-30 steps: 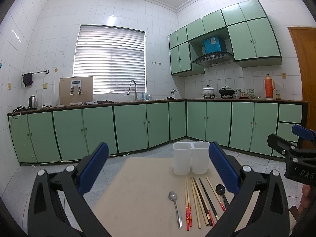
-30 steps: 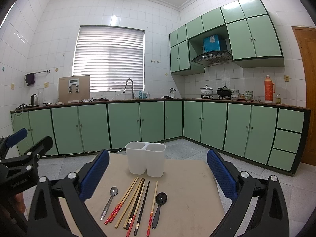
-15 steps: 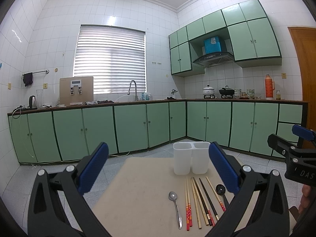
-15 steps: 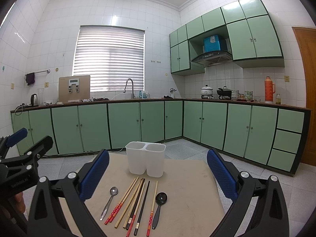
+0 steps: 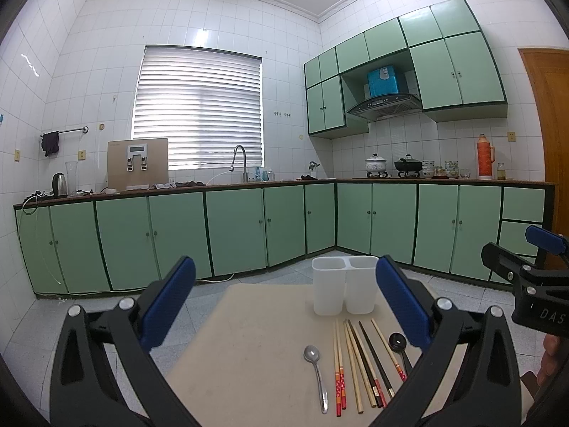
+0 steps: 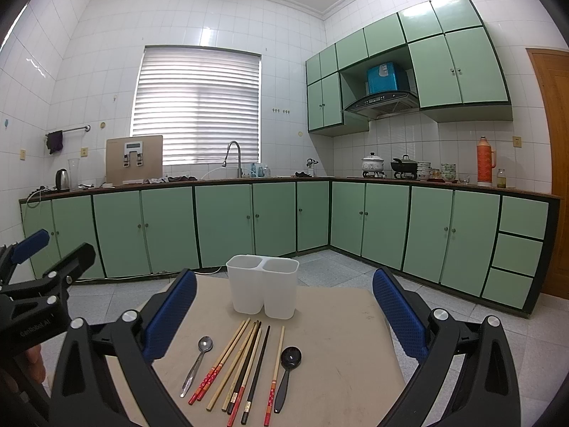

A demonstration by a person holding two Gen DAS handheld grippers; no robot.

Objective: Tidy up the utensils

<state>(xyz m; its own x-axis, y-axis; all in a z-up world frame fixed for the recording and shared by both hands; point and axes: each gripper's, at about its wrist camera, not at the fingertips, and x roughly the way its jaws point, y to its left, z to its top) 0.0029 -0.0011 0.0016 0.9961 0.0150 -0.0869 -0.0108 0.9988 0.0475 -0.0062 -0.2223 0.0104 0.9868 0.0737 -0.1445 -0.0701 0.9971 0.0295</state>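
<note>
White two-compartment holder (image 6: 262, 287) upright; before it flat: steel spoon (image 6: 197, 363), chopsticks (image 6: 242, 364), black spoon (image 6: 286, 370).

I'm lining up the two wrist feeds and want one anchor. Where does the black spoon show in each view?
Left wrist: black spoon lies low right, just inside the right blue finger, right of the chopsticks.
Right wrist: black spoon lies low centre, rightmost utensil.
Shared landmark: white two-compartment holder, standing behind the utensils.
</note>
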